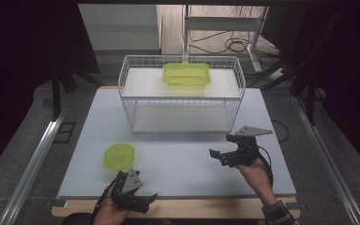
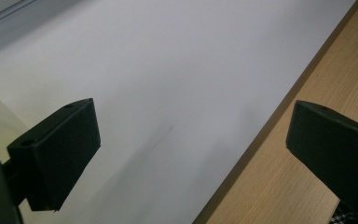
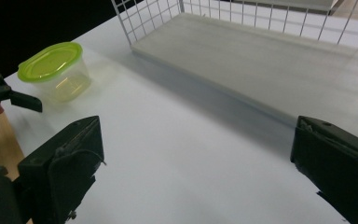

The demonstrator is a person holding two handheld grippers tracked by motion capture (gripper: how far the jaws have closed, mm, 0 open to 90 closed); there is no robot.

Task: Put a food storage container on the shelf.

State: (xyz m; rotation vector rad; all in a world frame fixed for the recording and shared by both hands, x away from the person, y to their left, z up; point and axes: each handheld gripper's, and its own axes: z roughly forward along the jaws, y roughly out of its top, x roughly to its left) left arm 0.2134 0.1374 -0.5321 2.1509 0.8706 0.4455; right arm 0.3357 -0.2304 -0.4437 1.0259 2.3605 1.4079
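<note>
Round green-lidded tub (image 1: 119, 156) upright, lidded, table's near-left.

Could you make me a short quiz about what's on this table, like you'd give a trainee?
1. True or false: the round container on the table has its green lid on.
2. Where does the rectangular green container sit? A) on the wire rack's top shelf B) on the lower shelf C) on the floor
3. Which gripper is nearer the round container, the left gripper or the right gripper?

Key: 1 true. 2 A. 3 the left gripper; both grippers are open and hold nothing.
</note>
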